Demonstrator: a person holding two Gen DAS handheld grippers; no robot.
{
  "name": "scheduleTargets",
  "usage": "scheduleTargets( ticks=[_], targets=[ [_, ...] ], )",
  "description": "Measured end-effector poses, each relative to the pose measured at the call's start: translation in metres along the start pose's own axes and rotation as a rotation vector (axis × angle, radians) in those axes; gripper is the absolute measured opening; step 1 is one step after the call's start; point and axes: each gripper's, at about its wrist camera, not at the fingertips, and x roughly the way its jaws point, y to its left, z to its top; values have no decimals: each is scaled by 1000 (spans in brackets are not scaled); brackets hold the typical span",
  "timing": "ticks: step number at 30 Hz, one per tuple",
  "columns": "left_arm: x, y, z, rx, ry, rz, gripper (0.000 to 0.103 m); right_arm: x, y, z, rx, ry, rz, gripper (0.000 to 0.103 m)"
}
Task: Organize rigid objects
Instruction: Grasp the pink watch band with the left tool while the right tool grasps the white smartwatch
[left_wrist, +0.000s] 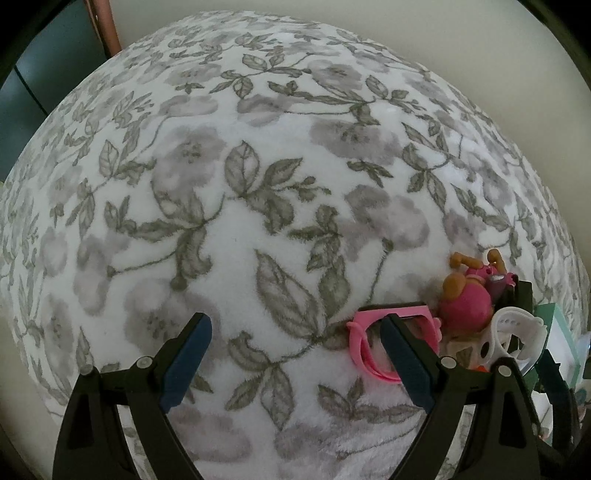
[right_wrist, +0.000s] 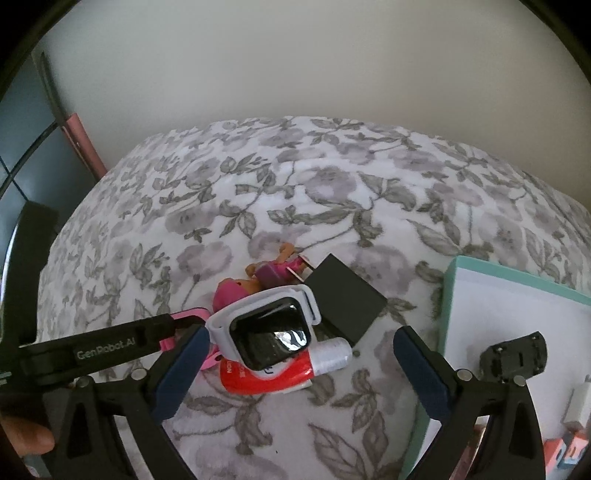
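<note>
A small pile lies on the floral blanket (right_wrist: 332, 206): a white-strapped smartwatch (right_wrist: 271, 334), a red and white tube (right_wrist: 269, 376), a black charger block (right_wrist: 343, 299), a pink toy figure (right_wrist: 236, 288) and pink glasses (left_wrist: 369, 347). My right gripper (right_wrist: 295, 373) is open, its fingers on either side of the watch and tube. My left gripper (left_wrist: 295, 362) is open over bare blanket, its right finger (left_wrist: 406, 362) in front of the pink glasses. The toy figure (left_wrist: 469, 299) and watch strap (left_wrist: 517, 332) show at its right.
A teal-rimmed white box (right_wrist: 517, 332) stands at the right, holding a black adapter (right_wrist: 513, 356) and small white and coloured pieces. A cream wall (right_wrist: 295, 66) lies behind the bed. A pink post (right_wrist: 85, 147) and dark furniture stand at the left.
</note>
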Motion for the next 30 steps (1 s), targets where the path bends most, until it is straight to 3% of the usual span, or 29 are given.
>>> scheduleTargets(
  ticks=[8, 13, 18, 21, 23, 25, 30],
  targets=[
    [0, 3, -1, -18, -2, -10, 93, 4, 5, 0, -22, -11, 21, 90],
    [4, 2, -4, -25, 2, -34, 94, 0, 8, 0, -33, -25, 52, 75],
    [9, -8, -8, 28, 41, -26, 94, -4, 7, 0, -25, -28, 81, 63],
    [11, -11, -10, 46, 51, -23, 93, -5, 3, 0, -14, -25, 79, 63],
    [9, -16, -12, 63, 44, -9, 85, -6, 0, -1, 6, -25, 93, 63],
    [7, -22, -14, 92, 32, 29, 66, -7, -4, -1, 24, -24, 103, 62],
    [2, -38, -17, 139, 20, 3, 38, -11, -11, -1, 56, -27, 114, 62]
  ],
)
